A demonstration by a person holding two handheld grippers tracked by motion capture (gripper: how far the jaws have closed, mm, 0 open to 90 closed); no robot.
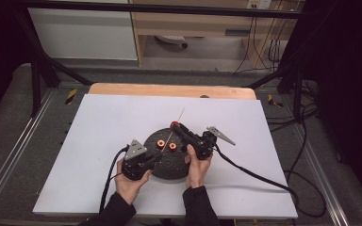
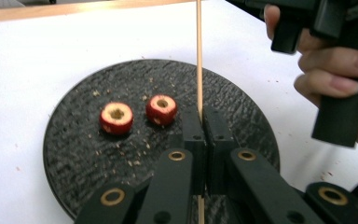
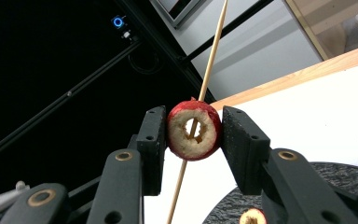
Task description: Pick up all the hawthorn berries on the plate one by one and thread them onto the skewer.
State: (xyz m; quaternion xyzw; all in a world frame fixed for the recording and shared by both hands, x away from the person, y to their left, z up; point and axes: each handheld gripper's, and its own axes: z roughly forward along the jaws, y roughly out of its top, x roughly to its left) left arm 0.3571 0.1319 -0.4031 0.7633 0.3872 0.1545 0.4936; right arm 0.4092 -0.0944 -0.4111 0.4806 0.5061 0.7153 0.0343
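Note:
My left gripper (image 2: 201, 113) (image 1: 156, 158) is shut on a thin wooden skewer (image 2: 198, 51) (image 1: 175, 126) that points away over a round black plate (image 2: 74, 154) (image 1: 169, 167). Two cored red fruit pieces (image 2: 116, 117) (image 2: 161, 109) lie on the plate, seen from above as red rings (image 1: 160, 143) (image 1: 173, 146). My right gripper (image 3: 193, 133) (image 1: 176, 126) is shut on a third cored red fruit piece (image 3: 193, 130) at the plate's far edge. The skewer (image 3: 212, 51) passes through that piece's hole.
The plate sits on a white sheet (image 1: 99, 122) over a wooden table (image 1: 169, 89). Crumbs are scattered on the plate. A black frame and cables surround the table, with cables at the right (image 1: 301, 141).

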